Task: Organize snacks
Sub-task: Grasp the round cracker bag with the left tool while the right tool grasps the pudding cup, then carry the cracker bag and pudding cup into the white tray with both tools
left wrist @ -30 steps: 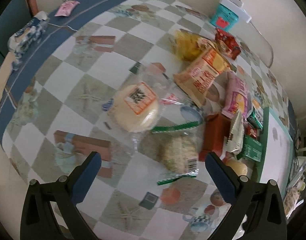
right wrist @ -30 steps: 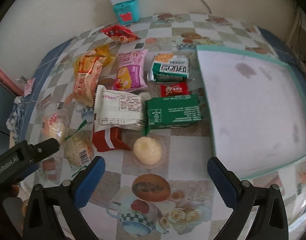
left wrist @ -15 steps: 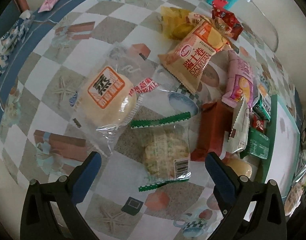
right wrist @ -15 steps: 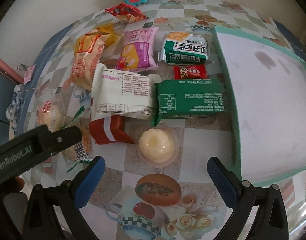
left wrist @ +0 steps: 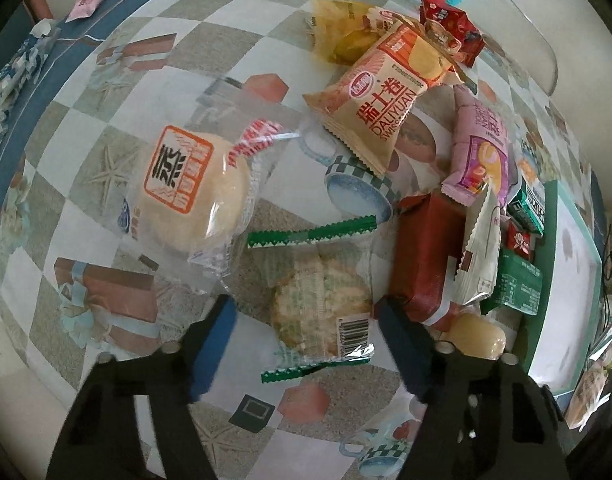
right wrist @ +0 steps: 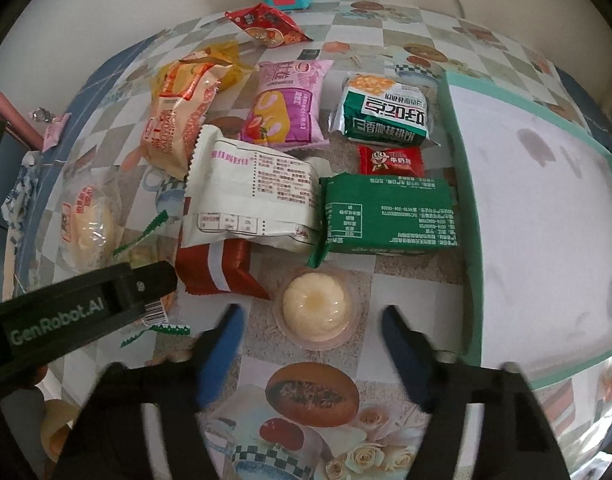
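Between the right gripper (right wrist: 310,332) jaws, untouched, jelly cup (right wrist: 316,310).

A: Green-edged clear cracker pack (left wrist: 322,304)?
B: Flat, barcode at 4 o'clock; clear-wrapped steamed bun (left wrist: 193,196) lies at its 10 o'clock.
A: Jelly cup (right wrist: 316,310)?
B: Upright; green packet (right wrist: 388,212) at 1 o'clock.

Jelly cup (right wrist: 316,314) before green packet (right wrist: 388,214), tray (right wrist: 466,240) at right

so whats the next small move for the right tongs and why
Probably finish lowering and close on the jelly cup. The right tongs, which have just been closing, straddle it without the pads pressing yet, and the empty tray sits just beside it.
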{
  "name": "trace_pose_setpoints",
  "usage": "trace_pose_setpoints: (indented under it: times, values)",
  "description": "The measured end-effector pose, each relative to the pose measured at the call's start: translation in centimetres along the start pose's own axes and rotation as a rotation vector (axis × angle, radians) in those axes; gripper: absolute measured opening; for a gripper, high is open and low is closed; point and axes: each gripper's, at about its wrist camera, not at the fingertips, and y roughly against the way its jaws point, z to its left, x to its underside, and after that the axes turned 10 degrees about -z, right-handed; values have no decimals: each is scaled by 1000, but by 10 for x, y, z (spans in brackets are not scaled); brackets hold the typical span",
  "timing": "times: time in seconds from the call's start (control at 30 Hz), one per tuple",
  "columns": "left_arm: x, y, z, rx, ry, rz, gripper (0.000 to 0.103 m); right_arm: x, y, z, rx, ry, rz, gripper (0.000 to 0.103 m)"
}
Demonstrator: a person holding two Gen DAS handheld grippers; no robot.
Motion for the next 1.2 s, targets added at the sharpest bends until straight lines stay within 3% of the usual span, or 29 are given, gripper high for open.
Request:
trace_pose_setpoints:
  times: [0.03,0.1,0.17,0.4,0.67,0.9,1.2]
  values:
    - [0,-1,-2,8,0,1,66,0,-1,0,-5,-2,3,48]
    - [2,-2,-4,14,-8,3,57,2,0,-1,-1,0,5,44]
    - [7,-1,-2,13,-18,-1,54,3,1,-1,2,4,2,37]
    - [11,9,13,29,-1,4,52,6,6,-7,-10,-3,-4,36]
    - [12,32,44,98,62,-19,52,1,20,-8,-27,-13,-35,32]
    - [12,53,73,175,115,-50,52,-1,32,-6,-35,-9,-63,22]
    - [21,82,79,164,114,-113,52,-4,37,-13,-71,-35,-61,22]
